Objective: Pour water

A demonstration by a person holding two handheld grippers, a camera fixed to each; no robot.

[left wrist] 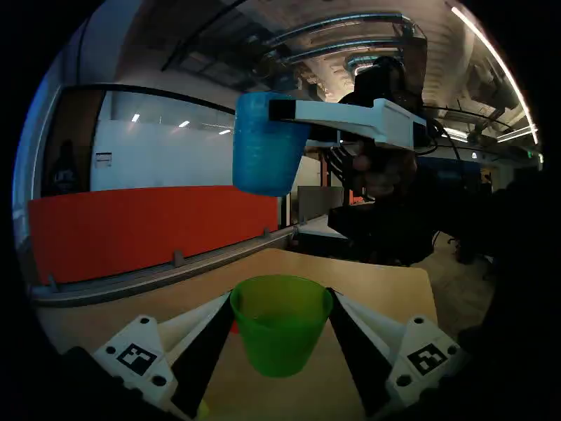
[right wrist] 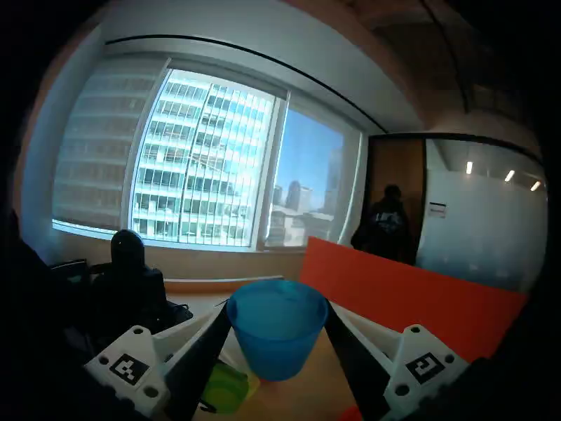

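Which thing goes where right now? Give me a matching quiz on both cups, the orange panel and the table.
Things:
1. green cup
2. blue cup
3. orange panel
4. table

Places:
A. raised high, between the fingers of the right tool
B. between the fingers of the left tool
C. upright, beyond the table's far edge
D. pale wood under the green cup

Pairs: 1-B, 2-A, 3-C, 4-D
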